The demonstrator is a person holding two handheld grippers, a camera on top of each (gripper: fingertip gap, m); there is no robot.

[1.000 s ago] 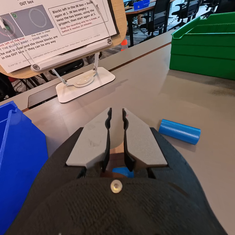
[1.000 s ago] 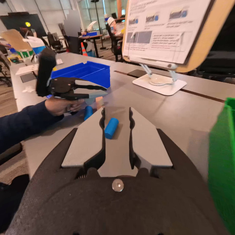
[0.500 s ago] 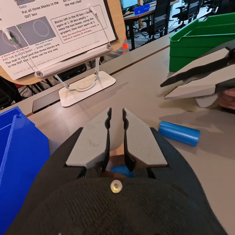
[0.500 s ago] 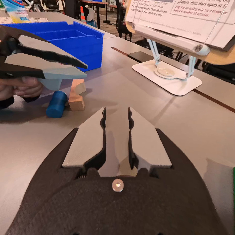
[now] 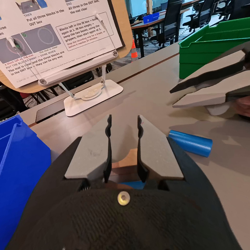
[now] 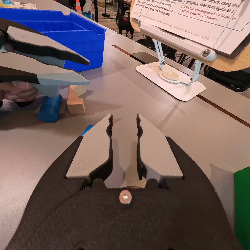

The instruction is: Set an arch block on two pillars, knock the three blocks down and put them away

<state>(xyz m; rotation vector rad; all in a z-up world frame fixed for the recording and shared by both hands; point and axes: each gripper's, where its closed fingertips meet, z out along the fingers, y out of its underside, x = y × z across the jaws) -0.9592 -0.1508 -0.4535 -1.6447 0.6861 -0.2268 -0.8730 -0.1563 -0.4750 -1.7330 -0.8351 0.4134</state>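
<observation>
Surface: grey tabletop (image 5: 155, 83), matte, w/ a dark seam strip running across the far side. White-based document stand (image 5: 93, 97) sits on it near the seam, holding a printed sheet on a wood-tone board. Blue bin (image 6: 75, 35) at the left end, green bin (image 5: 211, 44) at the right end, well apart.

Room: open office beyond the table; desks, black chairs, an orange cone (image 5: 133, 51) on the floor.

Blocks: all three lie knocked down on the tabletop. Wooden arch block (image 6: 75, 100) on its side, just beside one blue pillar (image 6: 50, 109). Second blue pillar (image 5: 189, 143) lies apart from them, nearer the green bin.

Tools: left gripper (image 5: 124, 117) hovers over arch block & nearer pillar, fingers parted, nothing between pads. Right gripper (image 6: 123, 116) low over bare tabletop, second pillar just left of its fingers; fingers parted, nothing held.
</observation>
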